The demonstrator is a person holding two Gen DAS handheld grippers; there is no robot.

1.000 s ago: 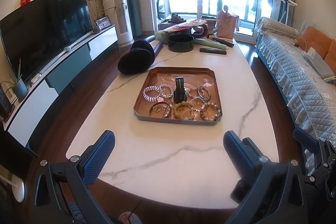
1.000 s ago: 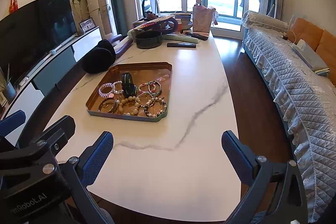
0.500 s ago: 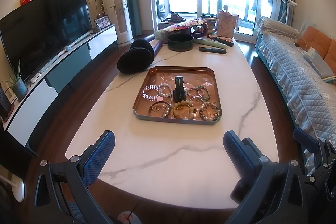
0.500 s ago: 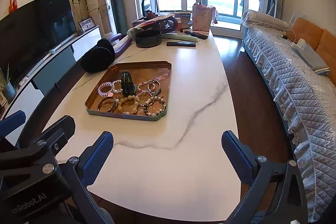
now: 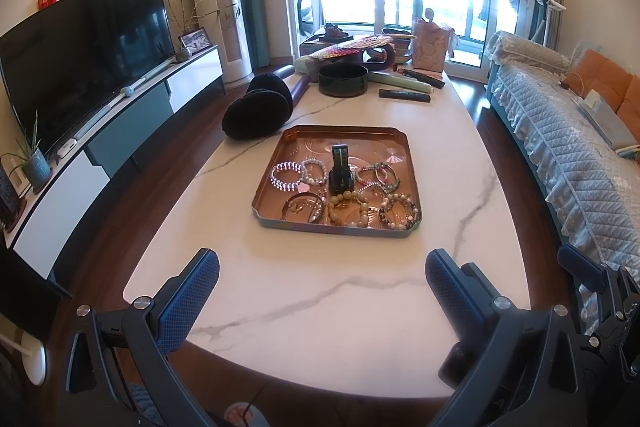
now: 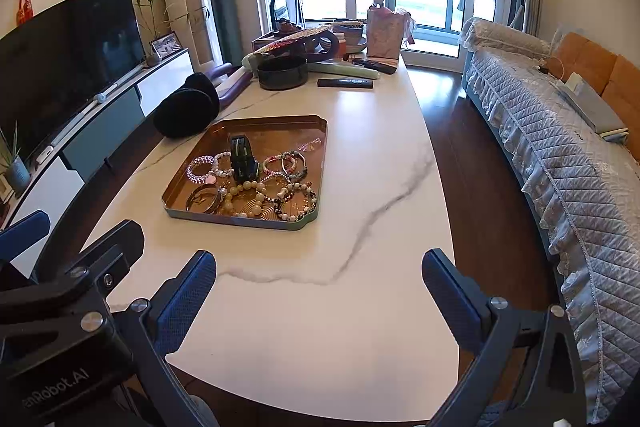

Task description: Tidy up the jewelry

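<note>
You hold the left hand-held gripper (image 5: 320, 287) and right hand-held gripper (image 6: 318, 283) level above the bench's (image 5: 320, 307) near edge, both spread wide and empty. The jewelry (image 5: 344, 195) lies in the copper tray (image 5: 272, 183) mid-bench, with bare marble between it and both grippers.

Right tongs (image 6: 320, 291) spread wide above marble table (image 6: 360, 307); copper tray (image 6: 304, 131) holding bracelets (image 6: 256, 187) ahead-left.

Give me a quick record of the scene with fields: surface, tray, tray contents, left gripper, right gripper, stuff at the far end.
surface: white marble table
tray: copper tray, mid-table
tray contents: bead bracelets, black watch, bangle
left gripper: open, empty, over the near table edge
right gripper: open, empty, right of the tray
far end: black pot, remote, pink bag
</note>
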